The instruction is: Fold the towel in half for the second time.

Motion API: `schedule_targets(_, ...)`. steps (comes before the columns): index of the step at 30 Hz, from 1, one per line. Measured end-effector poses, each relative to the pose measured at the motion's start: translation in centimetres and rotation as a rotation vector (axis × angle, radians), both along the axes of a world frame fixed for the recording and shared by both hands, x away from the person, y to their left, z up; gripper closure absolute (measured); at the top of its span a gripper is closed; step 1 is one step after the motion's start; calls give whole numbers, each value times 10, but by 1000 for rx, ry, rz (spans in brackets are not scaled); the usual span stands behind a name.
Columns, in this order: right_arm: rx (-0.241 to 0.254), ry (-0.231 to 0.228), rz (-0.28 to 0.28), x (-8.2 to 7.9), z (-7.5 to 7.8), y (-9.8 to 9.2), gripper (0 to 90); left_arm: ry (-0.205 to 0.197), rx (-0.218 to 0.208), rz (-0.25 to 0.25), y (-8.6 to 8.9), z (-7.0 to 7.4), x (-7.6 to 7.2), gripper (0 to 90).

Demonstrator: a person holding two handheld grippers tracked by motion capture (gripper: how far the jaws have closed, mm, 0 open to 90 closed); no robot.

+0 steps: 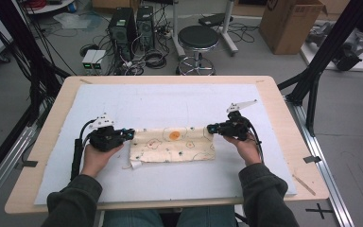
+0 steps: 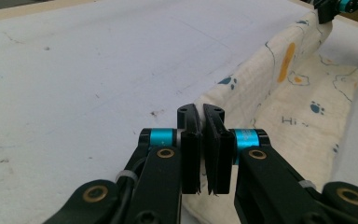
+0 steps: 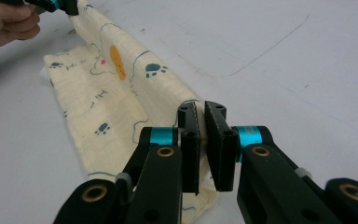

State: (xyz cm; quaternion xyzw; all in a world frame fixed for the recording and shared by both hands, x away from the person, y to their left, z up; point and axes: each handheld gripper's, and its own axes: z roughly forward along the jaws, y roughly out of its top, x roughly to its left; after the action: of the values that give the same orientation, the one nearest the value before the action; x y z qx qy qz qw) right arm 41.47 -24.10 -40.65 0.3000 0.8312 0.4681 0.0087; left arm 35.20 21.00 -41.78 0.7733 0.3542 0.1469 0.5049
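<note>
A cream cloth [image 1: 172, 144] printed with paw marks and an orange spot lies folded on the white mat [image 1: 170, 101]. Its far edge is lifted and stretched between both grippers. My left gripper [image 1: 131, 134] is shut on the cloth's far left corner. In the left gripper view the jaws [image 2: 201, 112] pinch the fabric [image 2: 303, 112], which runs off toward the other gripper [image 2: 335, 7]. My right gripper [image 1: 211, 127] is shut on the far right corner. In the right gripper view it [image 3: 201, 109] clamps the cloth [image 3: 107, 102], and a hand [image 3: 7, 23] shows at top left.
The mat covers a wooden table [image 1: 274, 94]. Beyond the far edge stand a black stool [image 1: 197, 40], computer towers [image 1: 132, 26] with cables and a cardboard box [image 1: 288, 23]. Black frame posts [image 1: 321, 61] rise at the right.
</note>
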Motion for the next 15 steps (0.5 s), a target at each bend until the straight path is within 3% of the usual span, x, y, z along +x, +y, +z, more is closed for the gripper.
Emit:
schedule_targets(9,-5,-12,31,-11,3,0,844,-4,3,-31,1,-3,-12,847)
schedule_targets(15,-5,-20,42,-19,0,0,844,-9,28,-51,-1,-1,-18,844)
